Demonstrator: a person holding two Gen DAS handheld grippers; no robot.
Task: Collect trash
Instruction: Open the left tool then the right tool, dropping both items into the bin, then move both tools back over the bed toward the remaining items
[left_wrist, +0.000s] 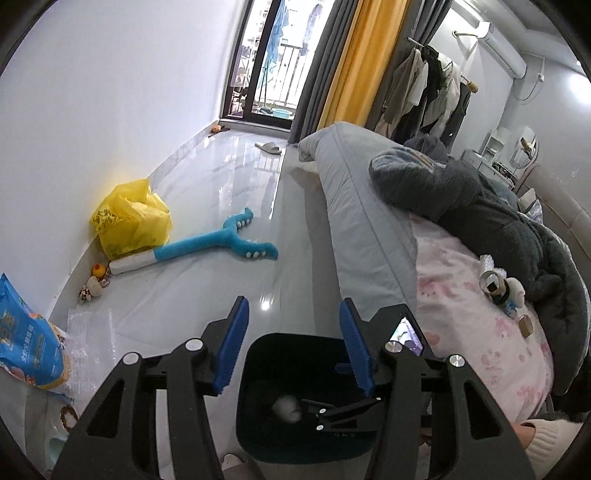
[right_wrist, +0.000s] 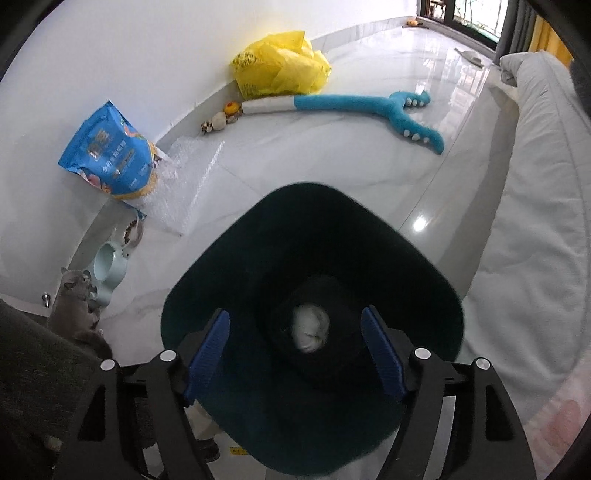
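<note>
Right gripper (right_wrist: 295, 339) is over the dark bin (right_wrist: 424, 280), jaws apart, nothing gripped; the white crumpled wad (right_wrist: 310, 326) lies at the bin's bottom. Left gripper (left_wrist: 291, 343) hangs above the bin too, jaws part open and empty. Further out: blue plush toy (right_wrist: 369, 105), yellow bag (right_wrist: 280, 66) by the wall.

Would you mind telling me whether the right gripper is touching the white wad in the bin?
Apart. In the right wrist view the right gripper is open, and the white wad lies deep in the dark bin, clear of both blue pads.
</note>
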